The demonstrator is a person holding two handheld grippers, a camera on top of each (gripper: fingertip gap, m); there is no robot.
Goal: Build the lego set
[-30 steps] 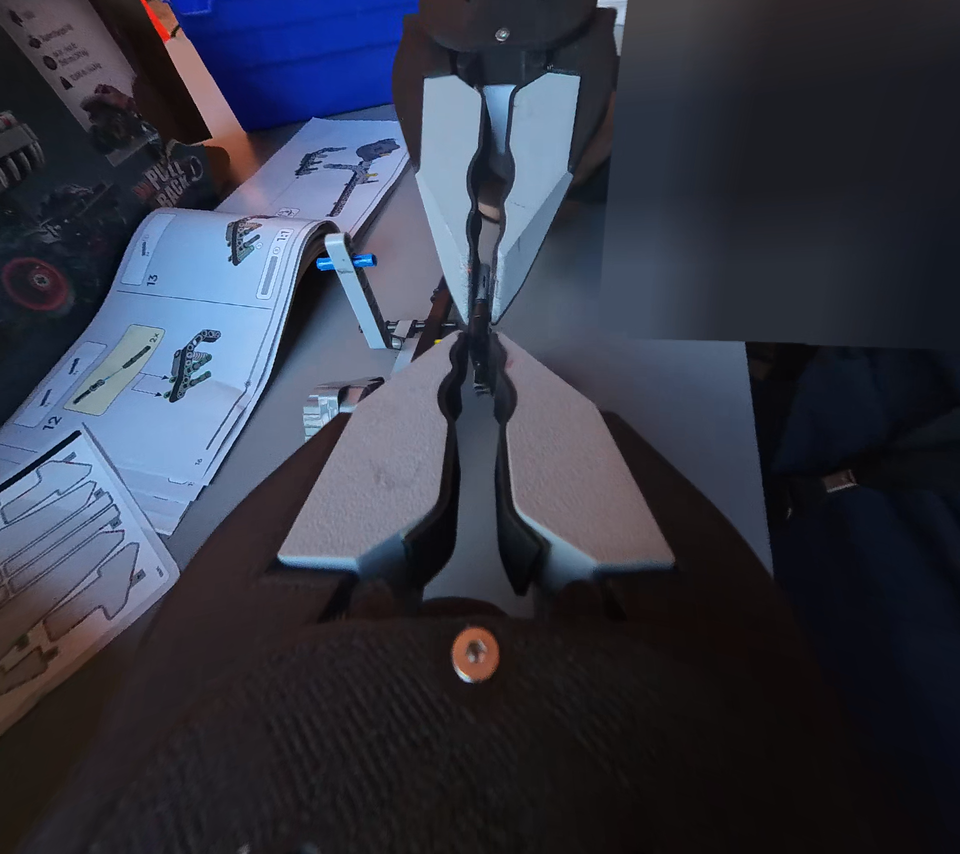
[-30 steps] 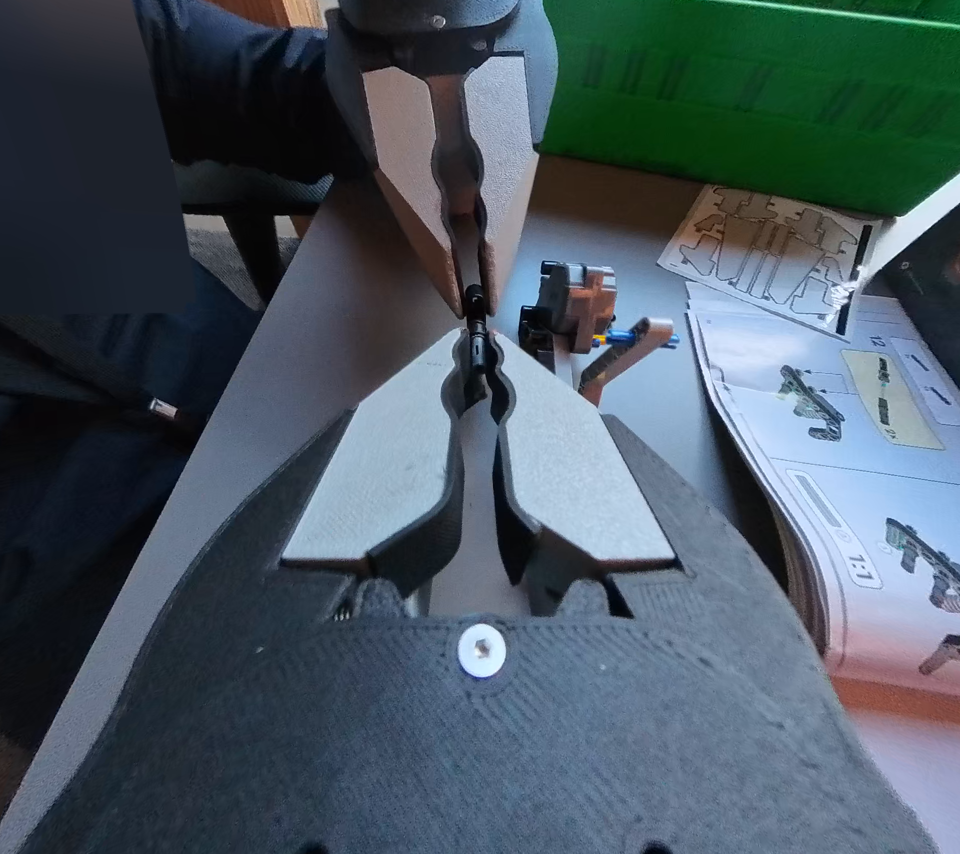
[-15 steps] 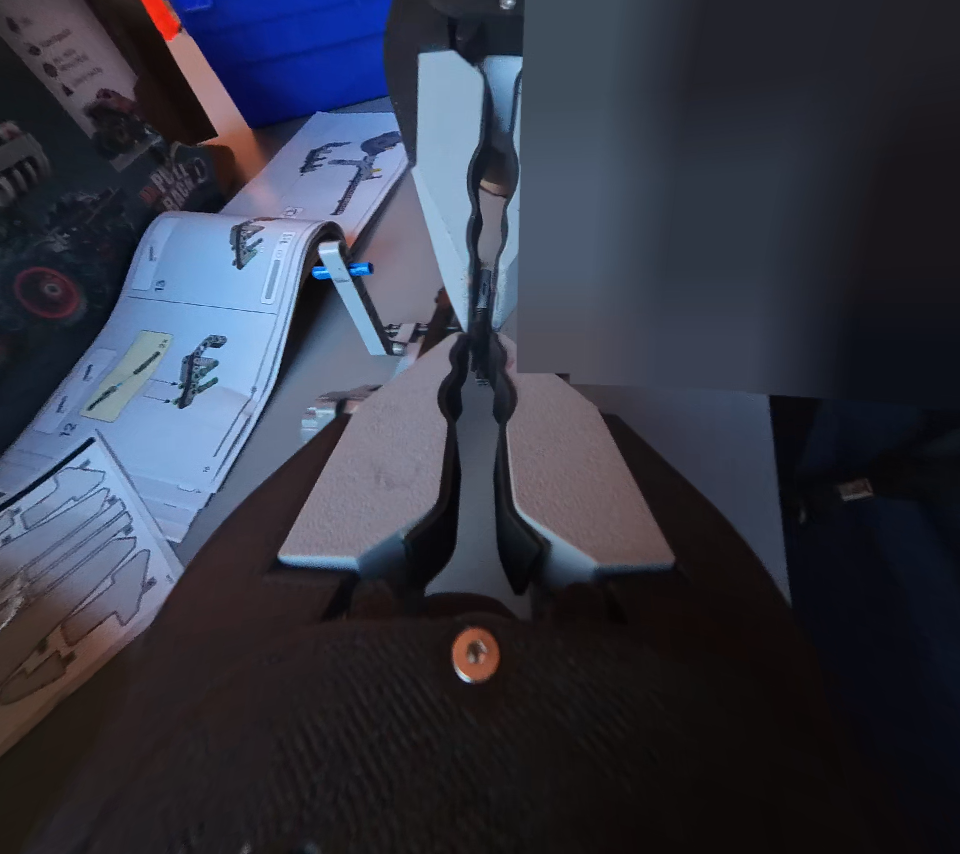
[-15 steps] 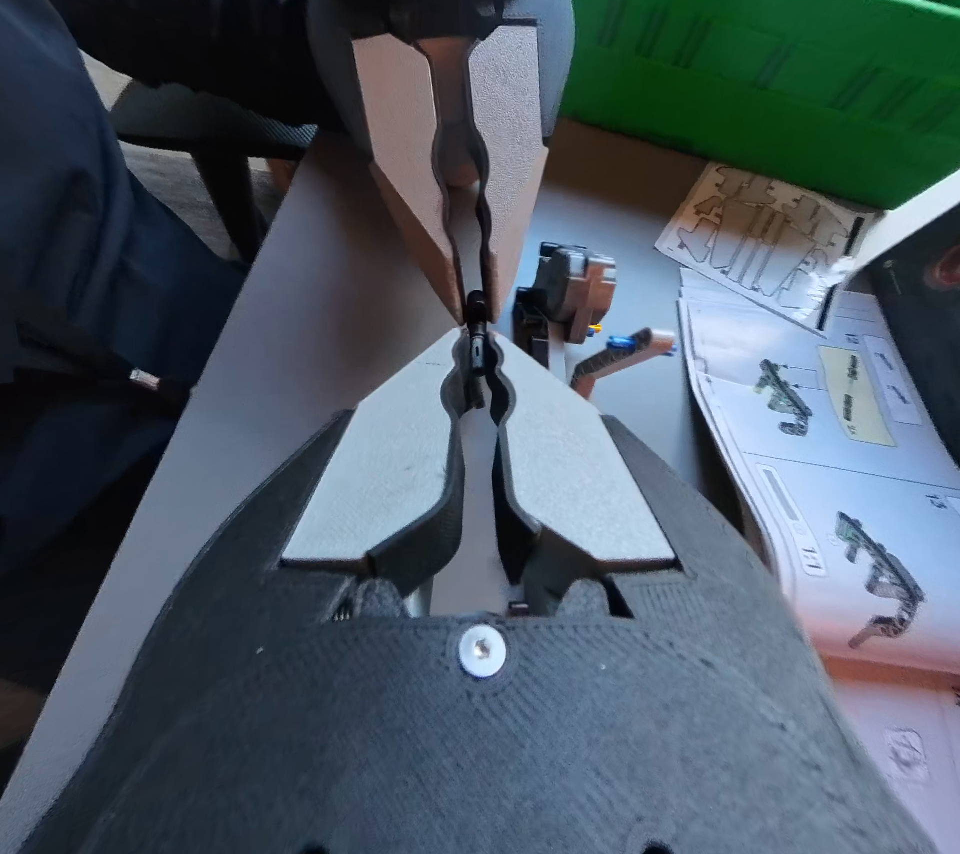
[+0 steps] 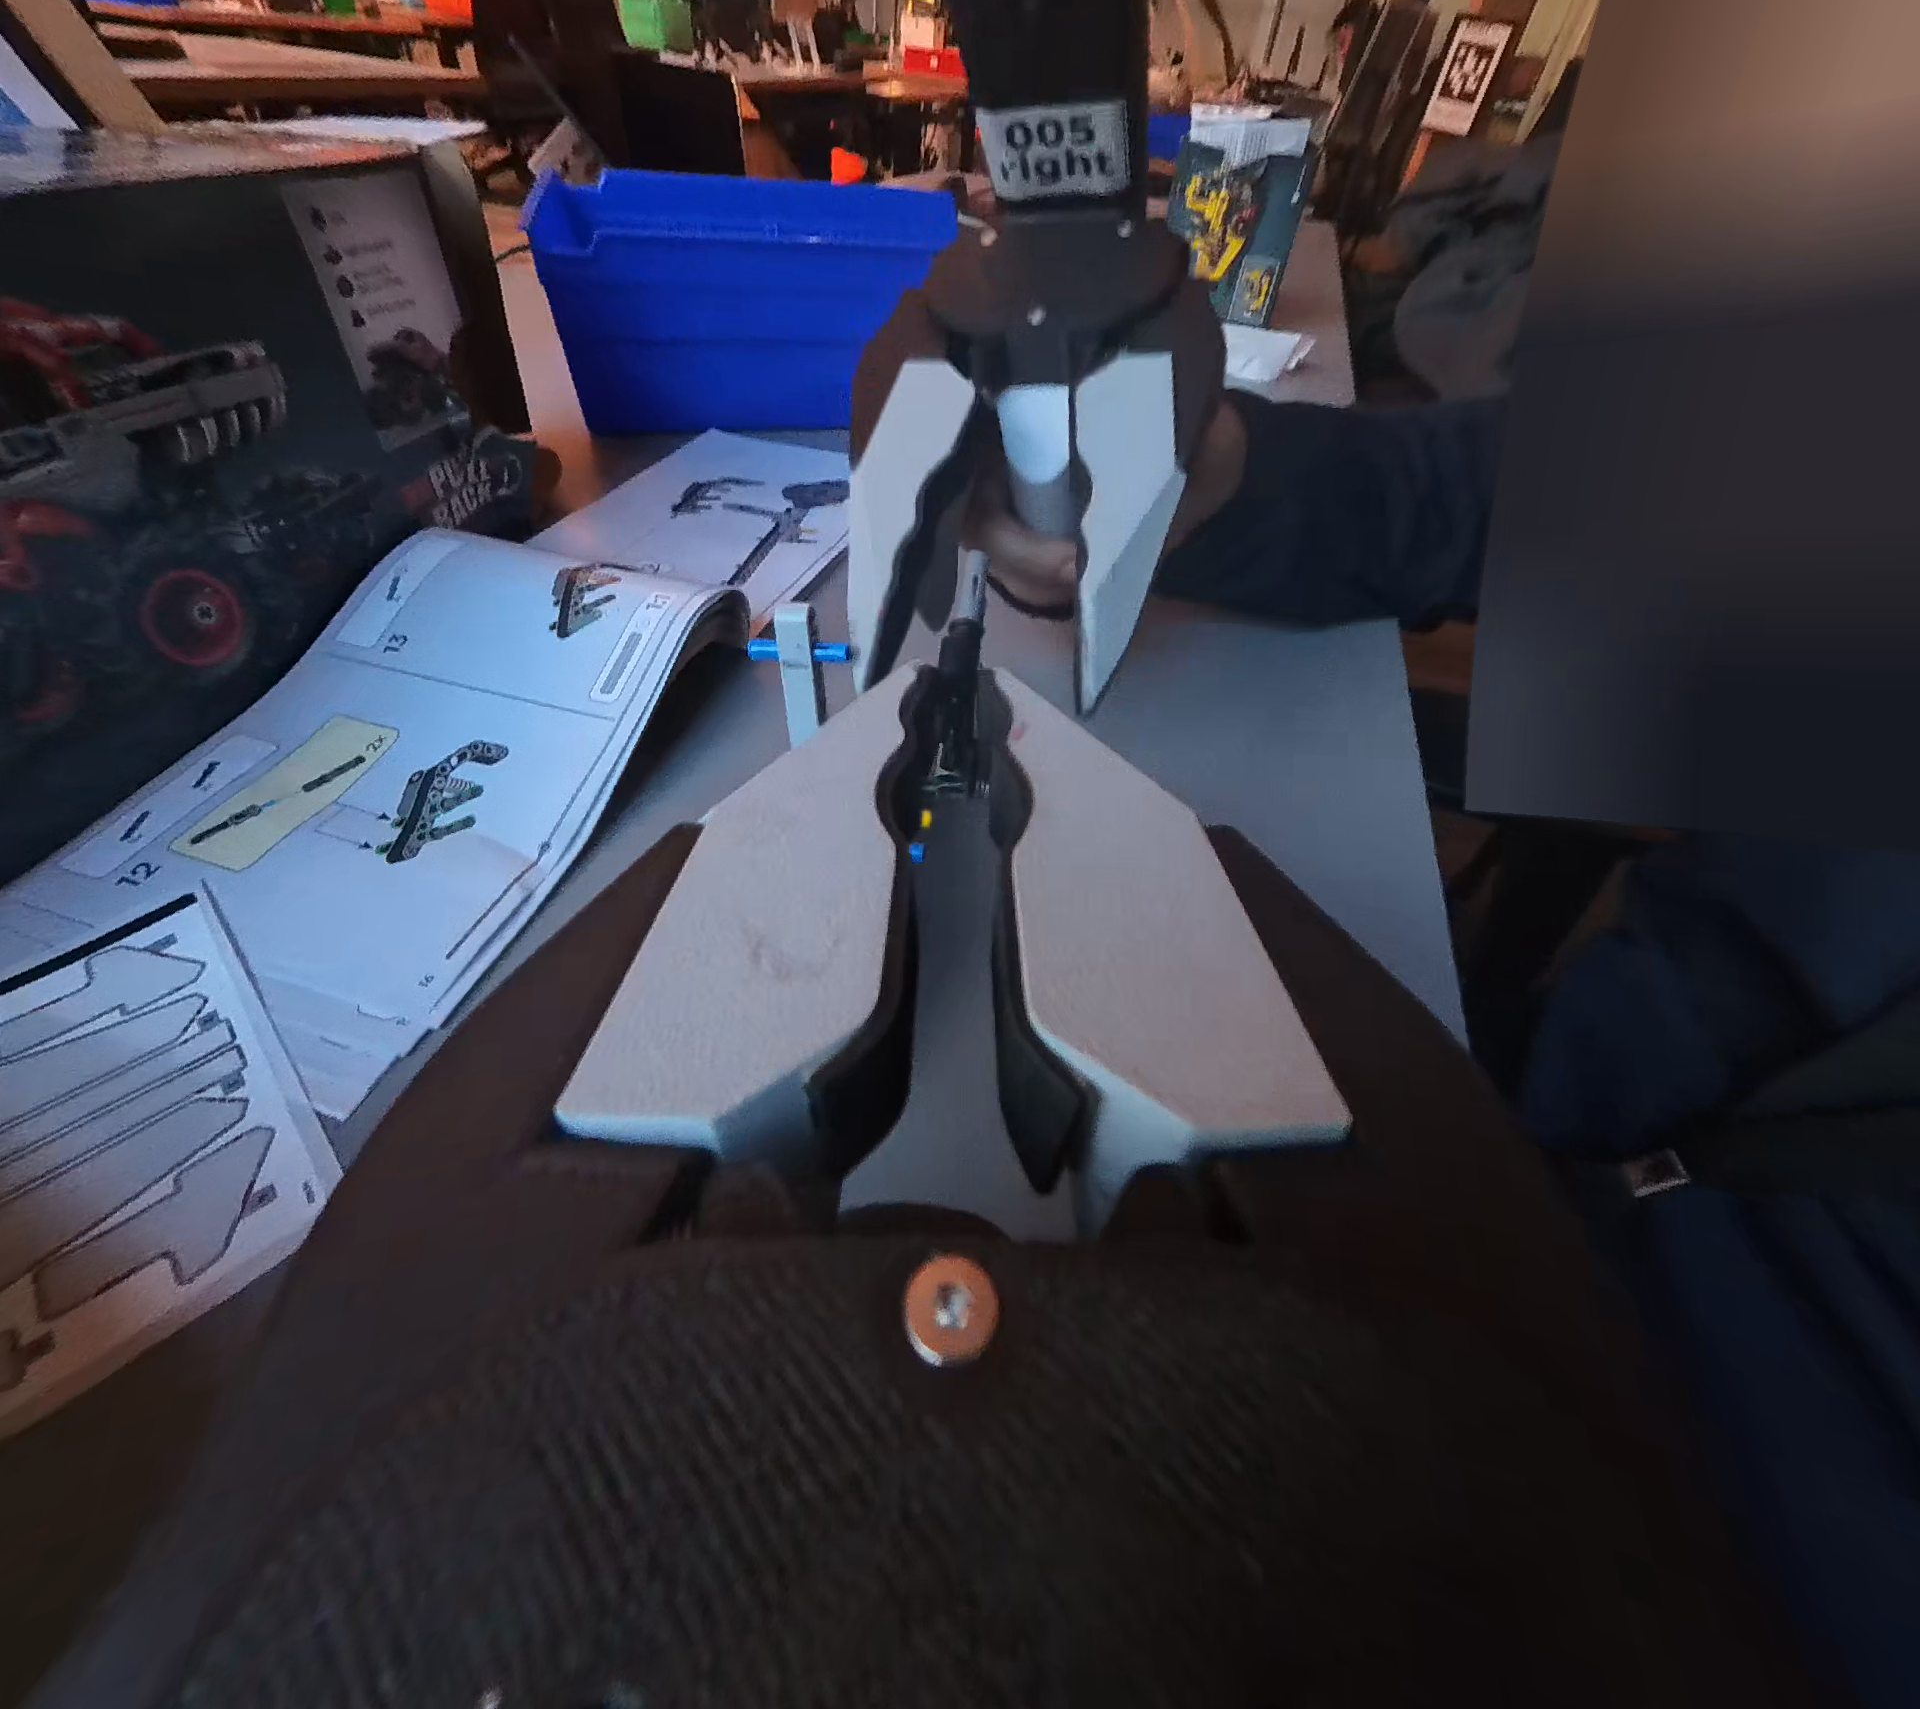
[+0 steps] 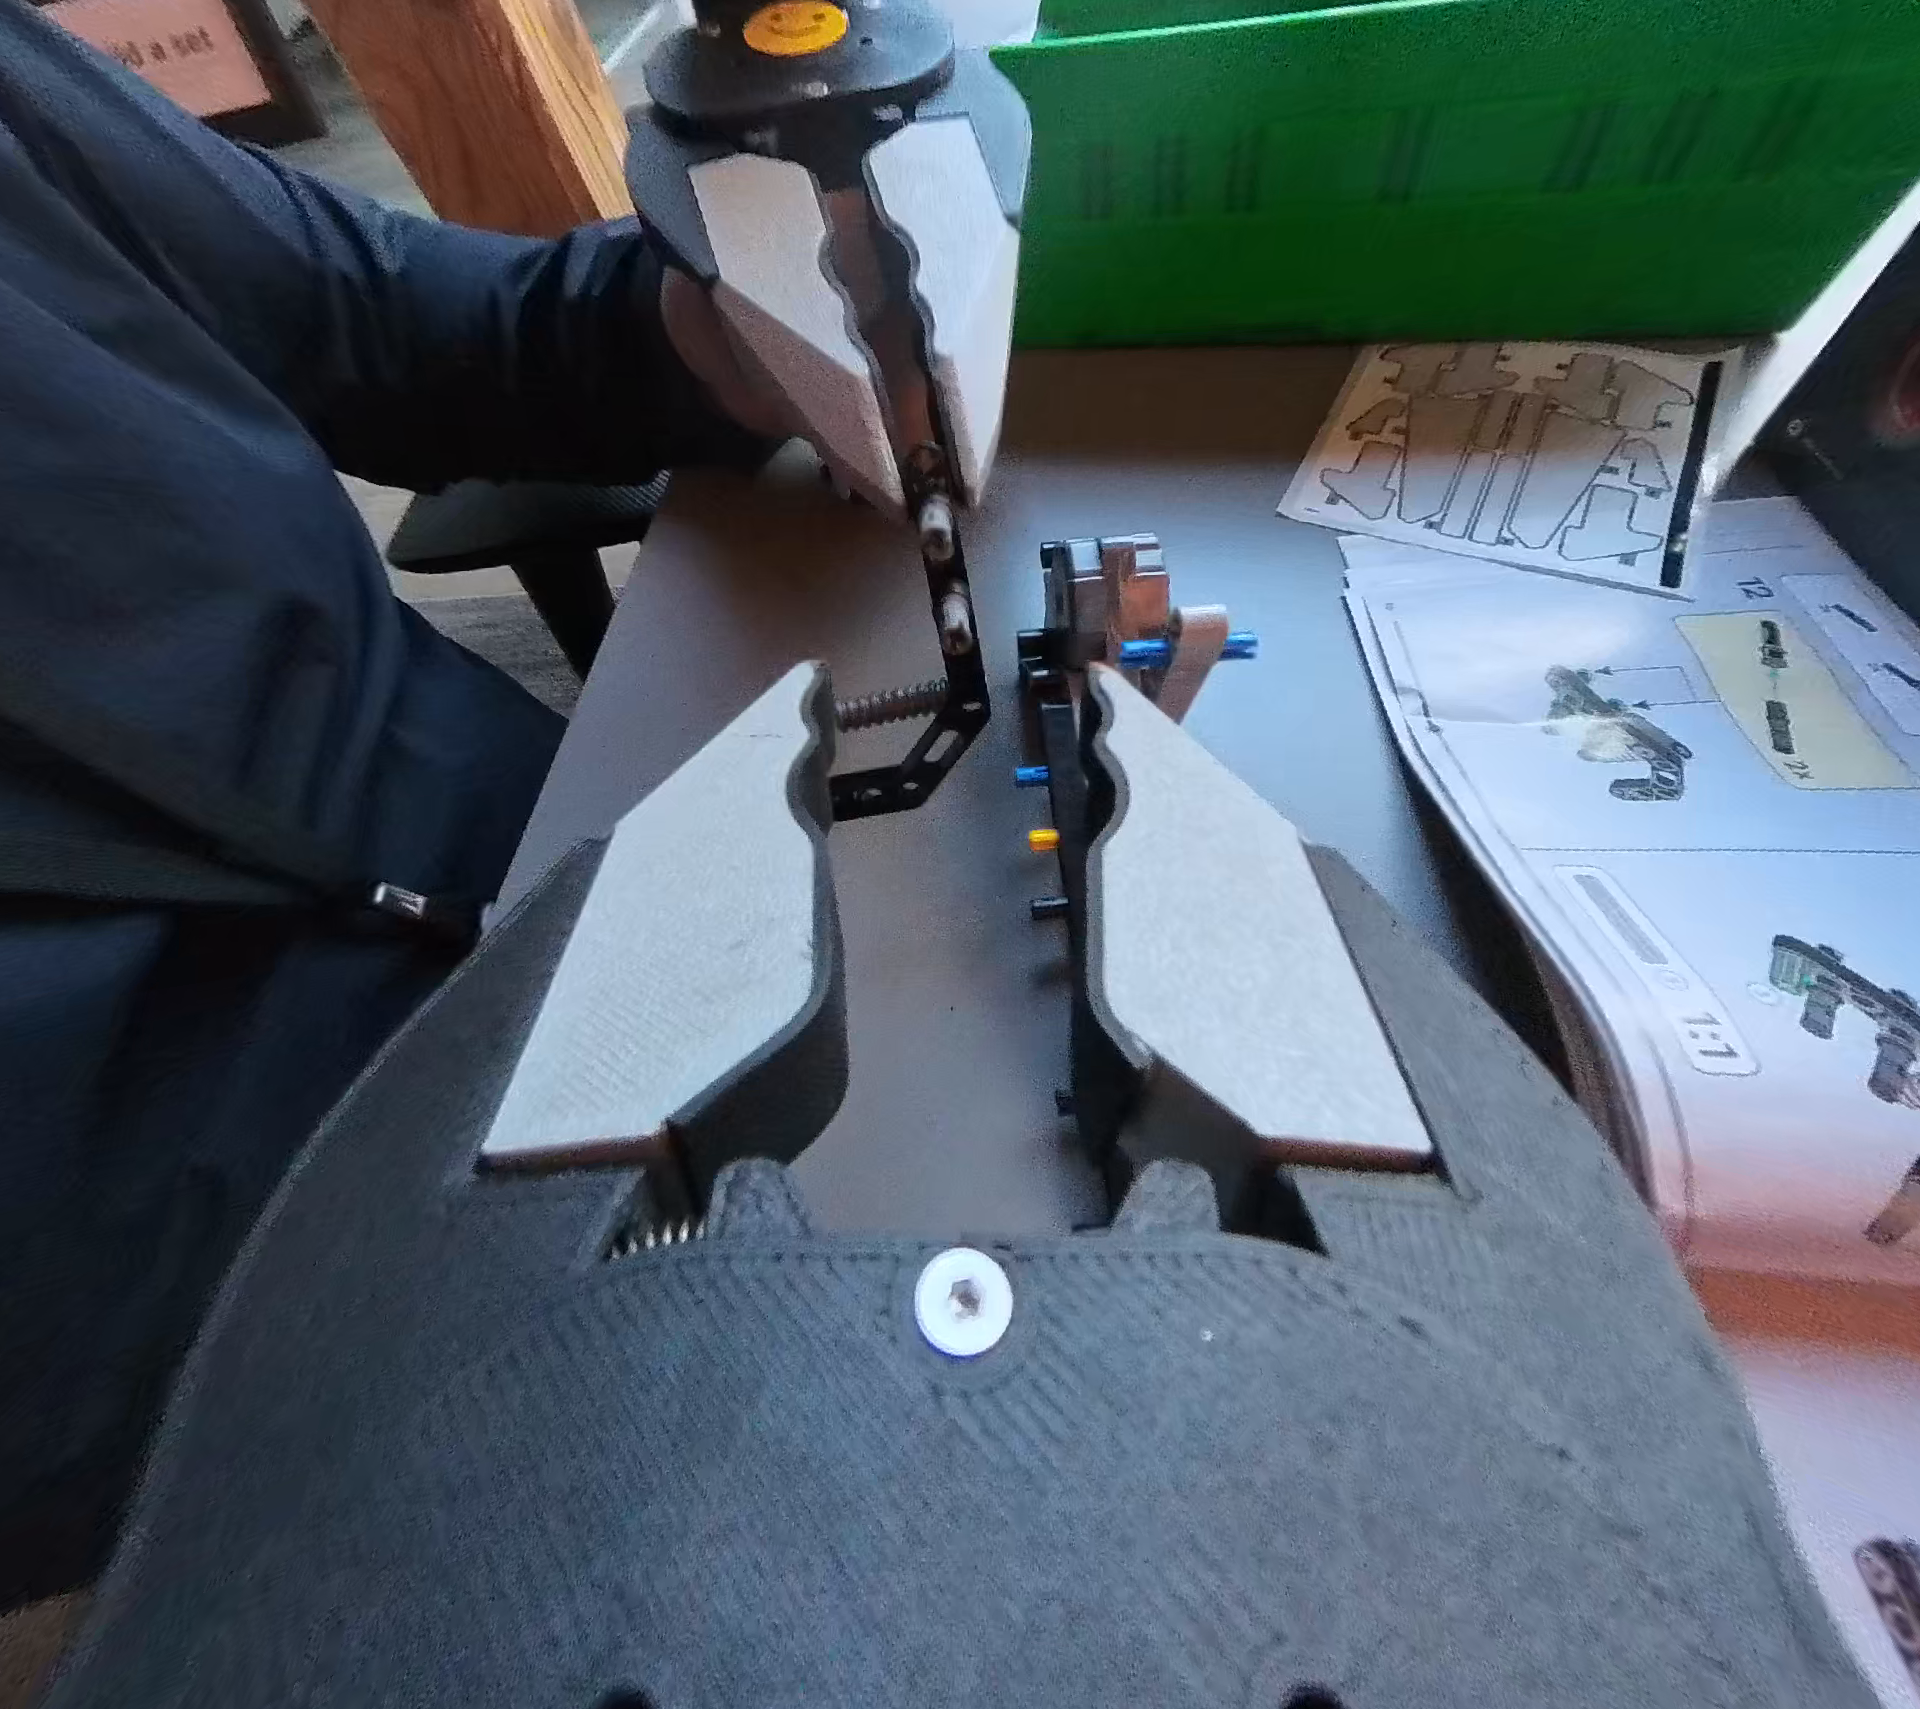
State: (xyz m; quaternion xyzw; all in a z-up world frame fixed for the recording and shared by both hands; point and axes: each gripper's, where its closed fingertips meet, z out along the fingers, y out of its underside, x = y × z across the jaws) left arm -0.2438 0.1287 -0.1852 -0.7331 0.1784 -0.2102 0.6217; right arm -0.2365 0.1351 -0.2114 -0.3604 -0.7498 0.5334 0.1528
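L gripper (image 5: pixel 956 703): grey wedge fingers w/ black wavy inner edges, clenched on black bent lego beam (image 6: pixel 940 683); in R wrist view it shows farther off (image 6: pixel 930 480), pinching the beam's upper end.
Black bent lego beam: angled technic piece w/ pale pins near the top, held in air above grey table (image 6: pixel 935 984); lower leg kinks toward the R gripper's left-hand finger; coil spring (image 6: pixel 883 705) sticks out sideways from the bend, touching that finger's tip.
R gripper (image 6: pixel 956 703): released, jaws wide apart, nothing between pads; in L wrist view it stands opposite (image 5: pixel 997 683), fingers spread, tips down toward the L gripper's tips.
Black lego frame w/ pins (image 6: pixel 1060 786): thin upright black piece just inside R gripper's right-hand finger, can't tell if touching; blue, orange & black pins stick out toward the gap.
Grey lego sub-assy (image 6: pixel 1122 610): grey/black block on table just beyond the frame, blue axle thru a pale beam at its side; pale beam + blue axle also in L view (image 5: pixel 800 672).
Instruction booklet (image 5: pixel 416 745): open, pages arched, beside the sub-assy.
Sticker sheet (image 6: pixel 1507 464): flat by green plastic bin (image 6: pixel 1455 101).
Blue plastic bin (image 5: pixel 727 288): far side of booklet.
Dark set box w/ truck picture (image 5: pixel 208 412): standing next to booklet.
Person: dark sleeve (image 6: pixel 260 329) behind L gripper.
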